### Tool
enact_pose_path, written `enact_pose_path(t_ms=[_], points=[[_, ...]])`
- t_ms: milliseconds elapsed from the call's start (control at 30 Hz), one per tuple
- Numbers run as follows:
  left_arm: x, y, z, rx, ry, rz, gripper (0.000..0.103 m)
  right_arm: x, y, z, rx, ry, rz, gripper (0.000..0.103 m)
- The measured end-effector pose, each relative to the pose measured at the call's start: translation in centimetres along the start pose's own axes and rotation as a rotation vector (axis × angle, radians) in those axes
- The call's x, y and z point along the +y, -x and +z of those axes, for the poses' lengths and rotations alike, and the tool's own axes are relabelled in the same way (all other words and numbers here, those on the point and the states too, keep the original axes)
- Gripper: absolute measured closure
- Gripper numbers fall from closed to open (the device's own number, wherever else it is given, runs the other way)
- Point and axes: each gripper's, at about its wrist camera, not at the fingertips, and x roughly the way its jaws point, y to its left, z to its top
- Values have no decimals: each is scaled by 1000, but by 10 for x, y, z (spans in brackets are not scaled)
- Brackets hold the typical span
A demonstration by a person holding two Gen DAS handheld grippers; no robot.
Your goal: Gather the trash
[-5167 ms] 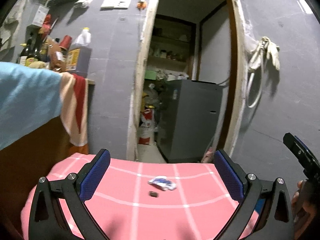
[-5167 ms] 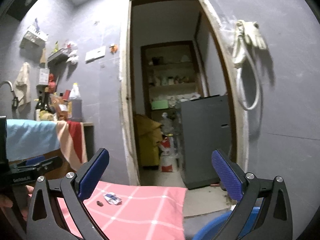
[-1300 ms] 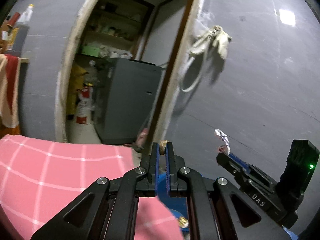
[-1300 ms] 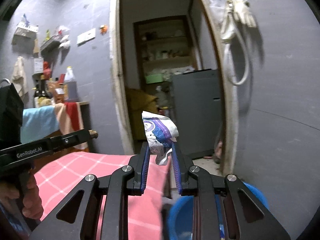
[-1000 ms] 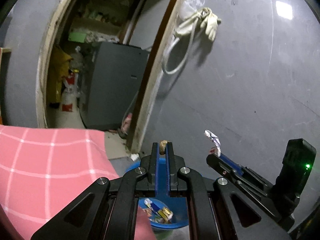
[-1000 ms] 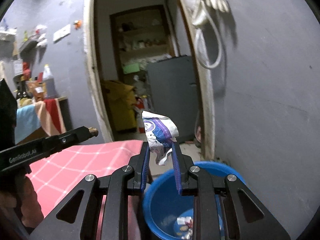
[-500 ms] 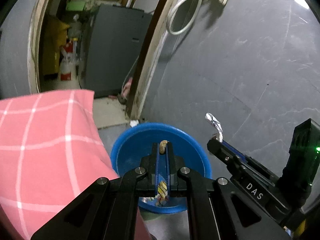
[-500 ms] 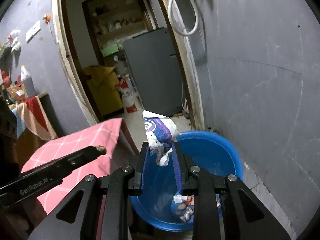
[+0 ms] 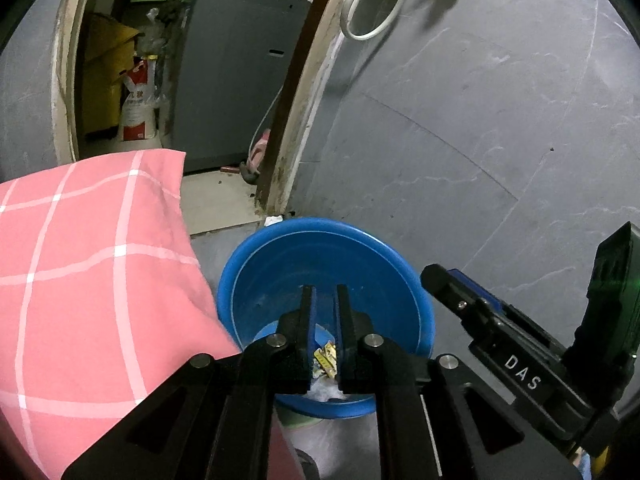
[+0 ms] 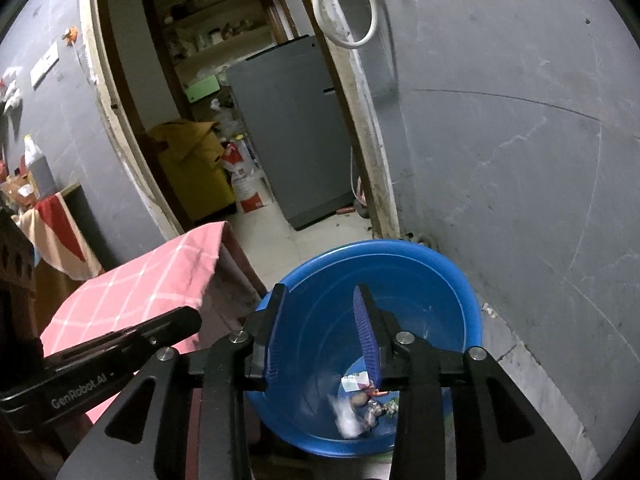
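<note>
Left wrist view
Left gripper [image 9: 324, 292]: fingers parted by a narrow gap, nothing between them, poised over the basin.
Blue basin [image 9: 248, 264]: on the floor below the fingertips, at the foot of the grey wall.
Trash [image 9: 325, 354]: yellow and white scraps on the basin's bottom, seen through the finger gap.
Pink checked cloth [image 9: 80, 264]: at 9 o'clock, its corner just beside the basin's rim.
Right gripper [image 9: 440, 282]: enters from 4 o'clock, tip near the basin's rim; its spread cannot be told here.

Right wrist view
Right gripper [image 10: 320, 294]: fingers spread apart and empty, above the basin.
Blue basin [image 10: 460, 280]: fills the lower middle, under the fingers.
Trash [image 10: 360, 400]: wrappers and a blurred white piece lie at the basin's bottom, toward 5 o'clock.
Left gripper [image 10: 188, 320]: reaches in from 8 o'clock, tip beside the basin.
Pink checked cloth [image 10: 160, 276]: at 9 o'clock, next to the basin.
Doorway [image 10: 224, 120]: at 11 o'clock, a grey appliance [image 10: 292, 132] standing inside.
</note>
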Motion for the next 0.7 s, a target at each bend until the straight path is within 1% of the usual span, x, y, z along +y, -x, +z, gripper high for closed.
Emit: enact_pose_path(t_ms=[33, 67, 100, 167, 233, 333, 400, 467, 533, 567, 633, 667, 700], points=[[2, 1, 0, -1, 1, 2, 91, 0, 1, 0, -1, 0, -1, 70], [2, 2, -1, -3, 3, 4, 87, 0, 0, 1, -1, 0, -1, 70], [1, 3, -1, -8, 7, 5, 80, 0, 1, 1, -3, 1, -1, 66], [5, 6, 0, -23, 19, 5, 73, 1, 2, 1, -10, 2, 1, 62], [7, 10, 0, -36, 27, 10, 71, 1, 4, 1, -24, 5, 1, 59], [11, 18, 3, -60, 29, 27, 63, 2, 6, 1, -41, 11, -5, 53], [14, 26, 4, -91, 34, 39, 50, 2, 9, 1, -55, 15, -8, 52], [19, 36, 4, -131, 45, 47, 43, 3, 11, 2, -66, 19, -12, 48], [24, 46, 3, -162, 57, 60, 35, 4, 15, 1, -87, 19, -14, 34], [27, 51, 3, -179, 64, 67, 29, 4, 16, 2, -96, 19, -12, 32], [32, 62, 2, -217, 73, 85, 23, 5, 22, 2, -126, 20, -9, 29], [33, 66, 2, -235, 75, 96, 18, 6, 25, 2, -143, 23, -9, 28], [35, 71, 1, -254, 76, 110, 17, 6, 28, 2, -157, 25, -9, 24]])
